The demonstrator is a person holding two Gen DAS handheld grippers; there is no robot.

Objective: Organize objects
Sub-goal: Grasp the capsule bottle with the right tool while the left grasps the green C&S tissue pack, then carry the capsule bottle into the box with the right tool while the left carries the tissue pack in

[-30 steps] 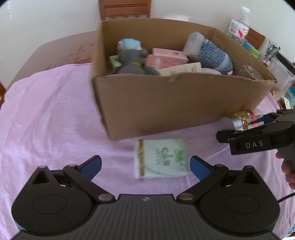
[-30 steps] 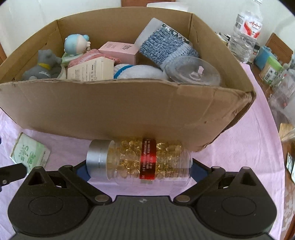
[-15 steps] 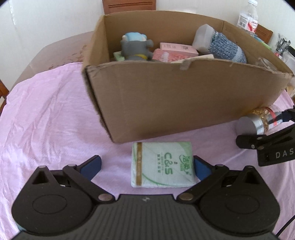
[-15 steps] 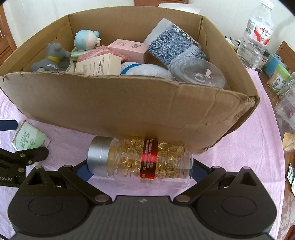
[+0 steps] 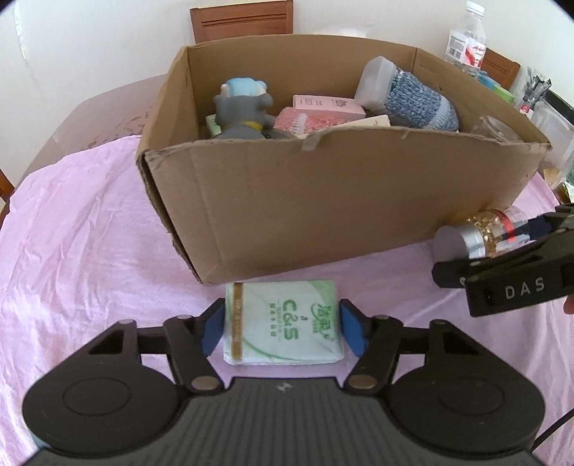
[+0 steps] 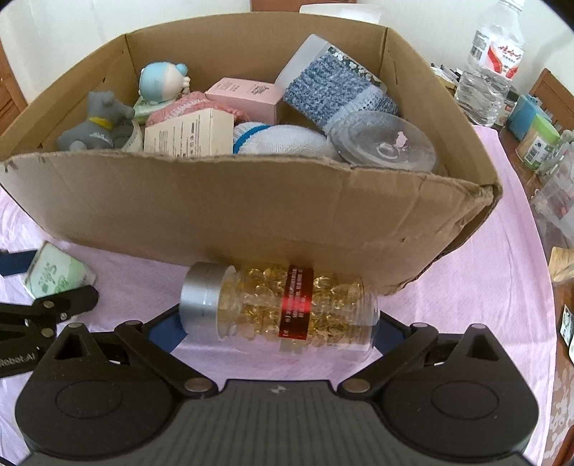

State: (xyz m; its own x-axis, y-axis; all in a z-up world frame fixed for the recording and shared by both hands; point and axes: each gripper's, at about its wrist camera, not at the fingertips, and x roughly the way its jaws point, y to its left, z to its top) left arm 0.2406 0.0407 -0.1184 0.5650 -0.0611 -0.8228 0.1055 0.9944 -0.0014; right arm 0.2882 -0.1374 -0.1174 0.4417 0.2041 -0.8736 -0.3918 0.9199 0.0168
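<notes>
A green-and-white tissue pack lies flat on the pink cloth, just in front of the cardboard box. My left gripper straddles it; the jaws are closing, and the blue pads touch both short sides of the pack. In the right wrist view the pack shows at the far left. My right gripper is shut on a clear bottle of golden capsules, held sideways with its silver cap to the left, close to the box's front wall. From the left wrist view the bottle shows at right.
The box holds a grey toy dog, a blue knitted container, small cartons and a clear lid. A water bottle and jars crowd the right table edge. A wooden chair stands behind. Pink cloth spreads left.
The left jaws came in from wide apart until the pads reached the tissue pack's sides, after the gripper slid forward around it. The right gripper and its bottle stayed put.
</notes>
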